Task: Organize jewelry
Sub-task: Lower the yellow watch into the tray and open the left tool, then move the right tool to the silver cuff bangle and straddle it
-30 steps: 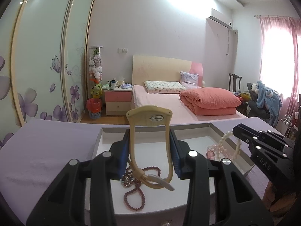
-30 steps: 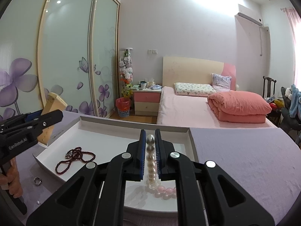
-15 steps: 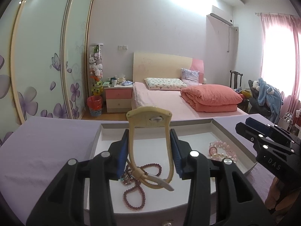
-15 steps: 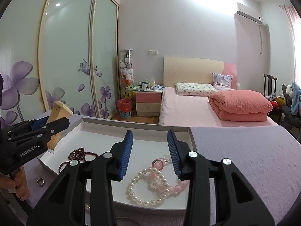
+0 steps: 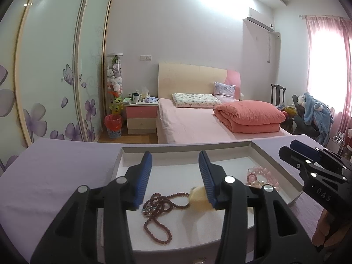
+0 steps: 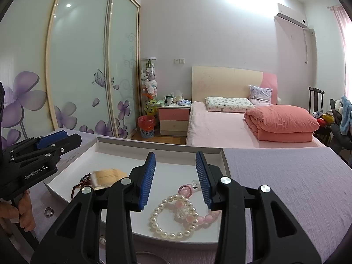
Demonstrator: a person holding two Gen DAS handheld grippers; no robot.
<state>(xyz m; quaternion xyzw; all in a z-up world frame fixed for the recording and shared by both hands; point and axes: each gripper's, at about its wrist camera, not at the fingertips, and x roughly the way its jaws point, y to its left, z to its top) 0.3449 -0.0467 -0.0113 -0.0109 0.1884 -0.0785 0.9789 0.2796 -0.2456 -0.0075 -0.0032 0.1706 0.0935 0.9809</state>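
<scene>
You held your left gripper (image 5: 175, 177) wide open above the white tray (image 5: 269, 155), and nothing was between its pads. A cream hair clip (image 5: 199, 198) lay blurred just beside the right pad, touching the dark red bead string (image 5: 158, 206) at 6 o'clock in that view, probably because this corner collects loose pieces. Your right gripper (image 6: 175, 178) was open too and empty; the pearl bracelet (image 6: 172, 216) and pink bracelet (image 6: 198, 216) rested together below it. A ring (image 6: 48, 211) waited outside the tray at 8 o'clock, so I think it comes next.
</scene>
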